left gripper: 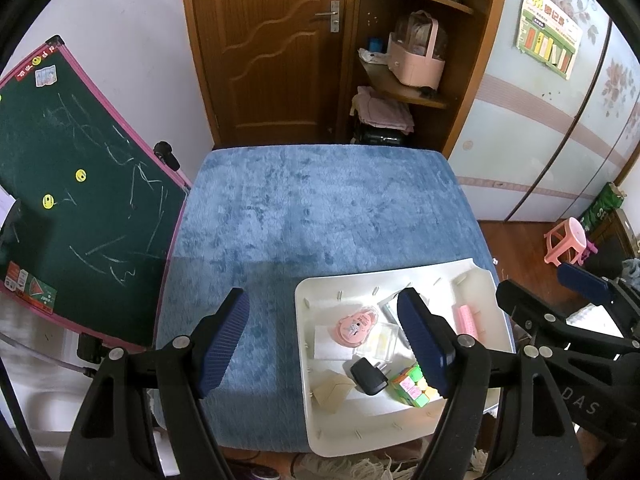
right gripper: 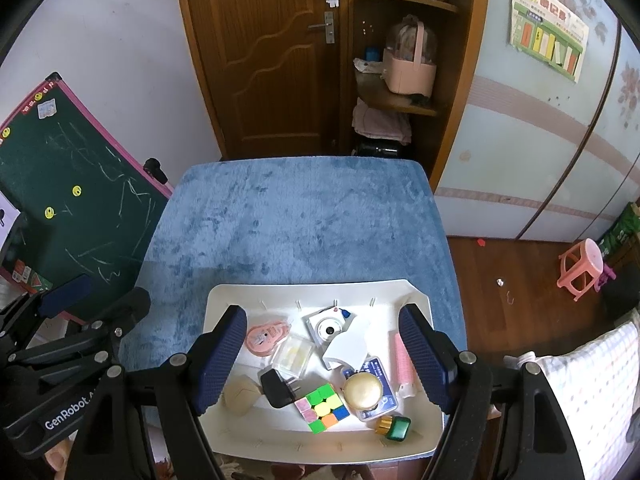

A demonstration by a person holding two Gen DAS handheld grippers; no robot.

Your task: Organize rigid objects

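A white tray [right gripper: 224, 432] sits at the near edge of a blue-covered table [right gripper: 296, 216] and holds several small objects: a Rubik's cube [right gripper: 322, 408], a black plug adapter [right gripper: 276, 389], a pink tape dispenser [right gripper: 266, 338], a clear box [right gripper: 293, 357], a white toy camera [right gripper: 328, 328], a gold round lid [right gripper: 363, 391], a green bottle [right gripper: 394, 427] and a pink roller [right gripper: 403, 360]. My right gripper [right gripper: 326, 360] is open and empty above the tray. My left gripper [left gripper: 326, 344] is open and empty, over the tray's left edge [left gripper: 304, 344]. The cube [left gripper: 408, 386] also shows there.
A green chalkboard [left gripper: 76, 184] leans at the table's left side. A wooden door [left gripper: 264, 48] and corner shelves [left gripper: 404, 92] stand behind the table. A pink stool [right gripper: 582, 268] stands on the floor at right. A patterned cloth [right gripper: 588, 384] lies near right.
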